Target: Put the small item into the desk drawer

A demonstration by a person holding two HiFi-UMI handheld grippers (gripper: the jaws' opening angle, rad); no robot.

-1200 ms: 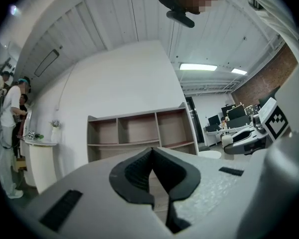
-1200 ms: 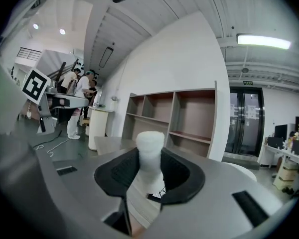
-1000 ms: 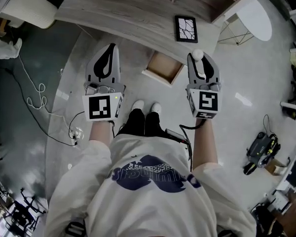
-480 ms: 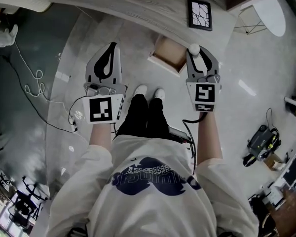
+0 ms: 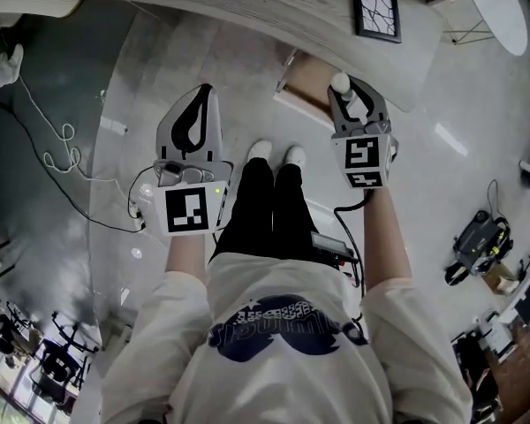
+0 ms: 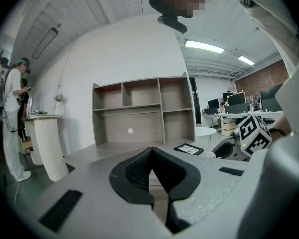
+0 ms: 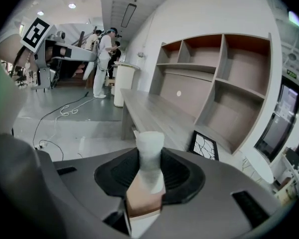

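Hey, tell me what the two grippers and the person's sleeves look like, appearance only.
Both the left gripper and right gripper are light grey shells with black-lined fingers, each carrying a white cube with black square markers. A black cable trails from the right one. The person wears a cream short-sleeved shirt.

we can read no word or number anywhere here. the white shirt (image 5: pixel 287 360) carries a row of pale letters across its dark blue print, upside down to us and too blurred to spell out. the cubes on the left gripper (image 5: pixel 203 95) and the right gripper (image 5: pixel 346 94) bear only black-and-white square markers, no letters.
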